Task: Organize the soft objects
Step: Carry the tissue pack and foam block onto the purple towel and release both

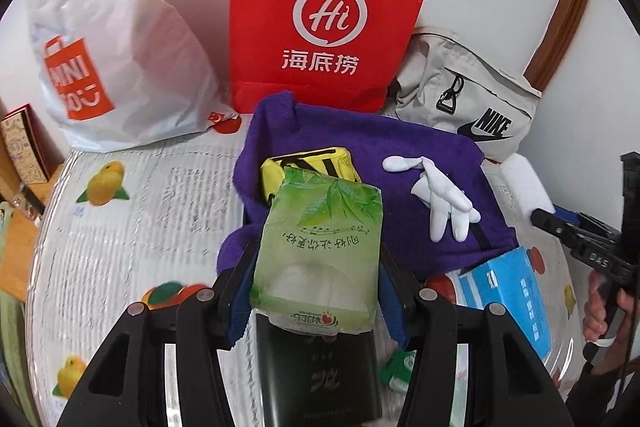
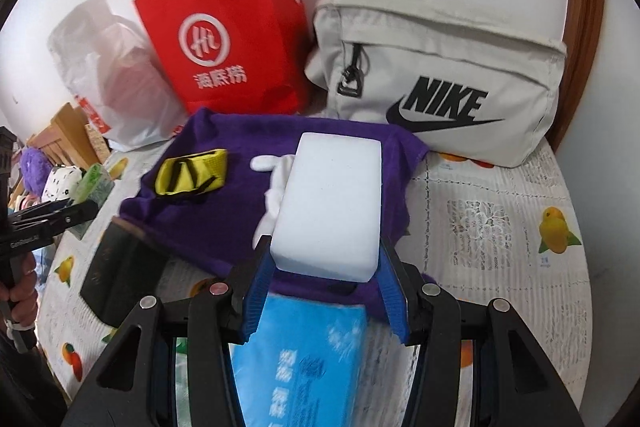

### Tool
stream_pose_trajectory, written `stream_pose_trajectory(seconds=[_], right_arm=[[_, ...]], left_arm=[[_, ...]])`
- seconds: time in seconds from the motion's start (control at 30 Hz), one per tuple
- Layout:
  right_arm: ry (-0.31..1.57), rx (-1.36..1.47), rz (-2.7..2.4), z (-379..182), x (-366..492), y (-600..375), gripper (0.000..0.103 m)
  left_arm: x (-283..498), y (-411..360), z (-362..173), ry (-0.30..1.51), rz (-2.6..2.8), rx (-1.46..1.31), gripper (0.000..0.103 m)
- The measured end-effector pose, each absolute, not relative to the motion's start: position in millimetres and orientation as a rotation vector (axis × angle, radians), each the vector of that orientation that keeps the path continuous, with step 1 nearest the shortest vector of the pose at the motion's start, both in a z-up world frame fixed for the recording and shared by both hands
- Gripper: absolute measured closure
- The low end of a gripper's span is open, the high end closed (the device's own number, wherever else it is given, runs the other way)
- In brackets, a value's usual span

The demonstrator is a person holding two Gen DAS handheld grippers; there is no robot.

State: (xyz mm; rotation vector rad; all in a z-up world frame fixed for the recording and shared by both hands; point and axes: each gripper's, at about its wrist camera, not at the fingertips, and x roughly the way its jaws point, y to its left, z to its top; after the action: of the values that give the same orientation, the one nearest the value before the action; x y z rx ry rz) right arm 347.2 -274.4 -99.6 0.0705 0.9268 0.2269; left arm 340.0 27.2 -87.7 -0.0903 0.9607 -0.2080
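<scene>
Carrying is the step: the left gripper (image 1: pixel 316 291) has its fingers clamped on a soft green tissue pack (image 1: pixel 318 247), the right gripper (image 2: pixel 324 267) on a white foam block (image 2: pixel 332 203), both mid-frame above the purple cloth (image 2: pixel 240 139). Next, each needs a spot to be set down.

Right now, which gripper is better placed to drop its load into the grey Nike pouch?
Right. The right gripper, clamping the white foam block, faces the grey Nike pouch; the left gripper's view is centred on the red paper bag.
</scene>
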Motion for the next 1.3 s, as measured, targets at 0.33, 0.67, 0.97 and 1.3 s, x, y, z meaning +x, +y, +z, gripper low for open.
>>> stream_pose_trajectory(seconds=[0.33, 0.67, 0.97, 1.3], right_arm=[[1.023, 0.033, 0.234, -142.3, 391.1, -264.5, 0.053], [1.085, 0.028, 0.267, -161.8, 401.6, -260.7, 0.042], [1.011, -0.029, 0.250, -140.3, 386.4, -256.9, 0.029], [0.993, 0.049, 0.251, -125.4, 381.1, -266.1, 0.028]], left_arm=[[371.1, 20.0, -101.5, 0.994, -0.229, -0.083, 0.051], [406.3, -6.2, -118.7, 1.027, -0.256, -0.049, 0.051], [430.7, -13.5, -142.3, 1.077, -0.243, -0.061, 0.049], [421.1, -10.9, -129.5, 1.046, -0.228, -0.063, 0.021]])
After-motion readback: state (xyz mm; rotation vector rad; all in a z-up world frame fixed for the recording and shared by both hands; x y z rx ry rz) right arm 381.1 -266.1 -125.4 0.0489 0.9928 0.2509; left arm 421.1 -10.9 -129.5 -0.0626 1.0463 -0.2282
